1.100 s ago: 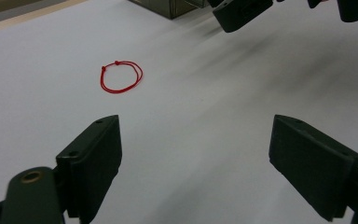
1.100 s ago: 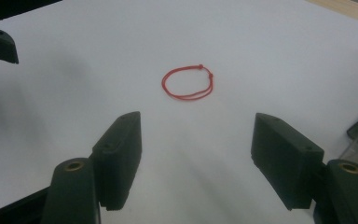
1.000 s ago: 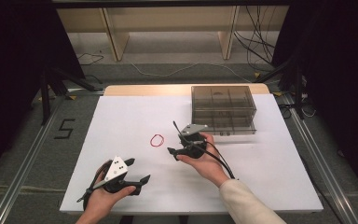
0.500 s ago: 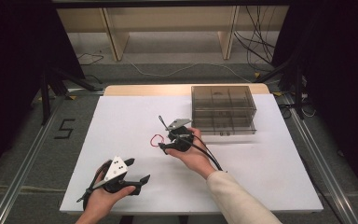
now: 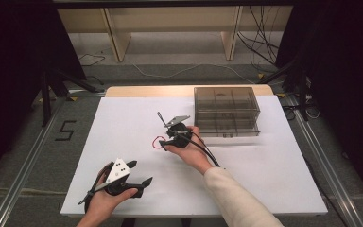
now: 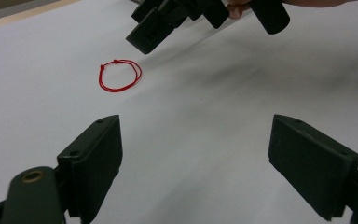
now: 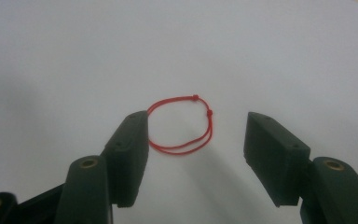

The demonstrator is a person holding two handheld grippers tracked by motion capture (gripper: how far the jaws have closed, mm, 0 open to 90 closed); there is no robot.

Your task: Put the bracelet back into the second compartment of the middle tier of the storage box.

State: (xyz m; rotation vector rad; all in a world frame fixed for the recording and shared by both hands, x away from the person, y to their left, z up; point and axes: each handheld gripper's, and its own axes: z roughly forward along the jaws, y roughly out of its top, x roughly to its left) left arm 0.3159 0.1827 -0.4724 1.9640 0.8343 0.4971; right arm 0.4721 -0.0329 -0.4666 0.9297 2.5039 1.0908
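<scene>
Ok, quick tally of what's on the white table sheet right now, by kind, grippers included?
Red cord loop: 1
Clear compartment box: 1
Handheld grippers: 2, the left gripper open near the table's front edge, the right gripper open with its jaws just closing either side of the loop
Total: 4

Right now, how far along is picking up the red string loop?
Done: the right gripper has come over to the red loop, which lies flat on the white table. In hand: its jaws have been closing and stand either side of the loop without pinching it. Left: closing on it and lifting it; perhaps it goes to the drawer box, though I can't tell. The left gripper rests open near the front edge.
</scene>
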